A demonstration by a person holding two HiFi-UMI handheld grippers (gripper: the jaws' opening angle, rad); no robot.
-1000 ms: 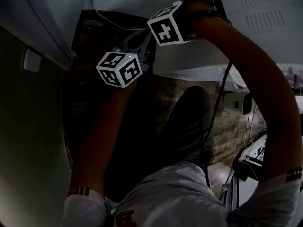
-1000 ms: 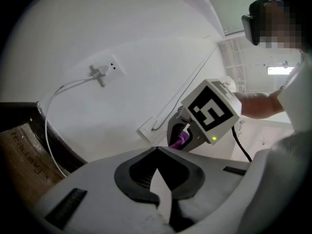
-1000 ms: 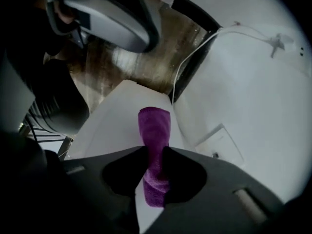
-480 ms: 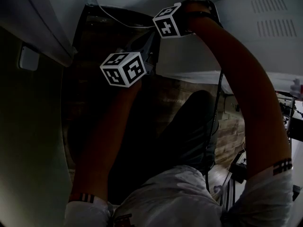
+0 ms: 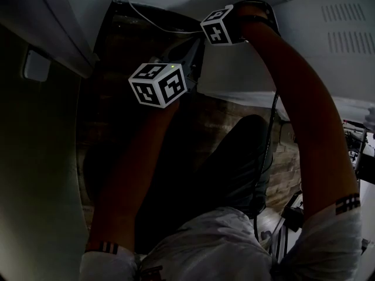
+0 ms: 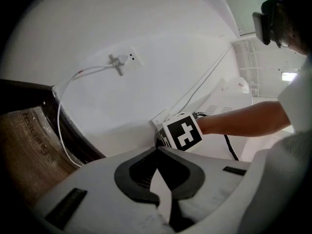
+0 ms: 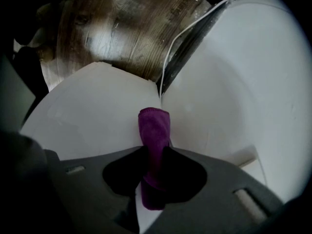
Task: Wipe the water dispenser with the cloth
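Note:
My right gripper (image 7: 155, 149) is shut on a folded purple cloth (image 7: 155, 126). The cloth's end presses on a white panel of the water dispenser (image 7: 92, 116), near its edge by the wall. In the head view the dispenser (image 5: 304, 40) is a white box with vent slits at the top right, and the right gripper's marker cube (image 5: 221, 27) sits against its left side. My left gripper (image 6: 157, 149) is shut with nothing in it and hovers in the dark gap; its cube (image 5: 158, 85) shows below left of the right one. Its camera sees the right cube (image 6: 181, 133).
A white wall (image 6: 122, 96) carries a socket (image 6: 123, 60) with a thin white cable (image 6: 63, 130) running down into the gap. Wood-pattern floor (image 7: 122, 28) lies below. A pale cabinet or door (image 5: 35, 157) closes the left side. The person's legs (image 5: 234, 157) fill the middle.
The right gripper's cube has moved up and farther away along the dispenser's side. The left cube has shifted slightly right. The head camera has tilted a little.

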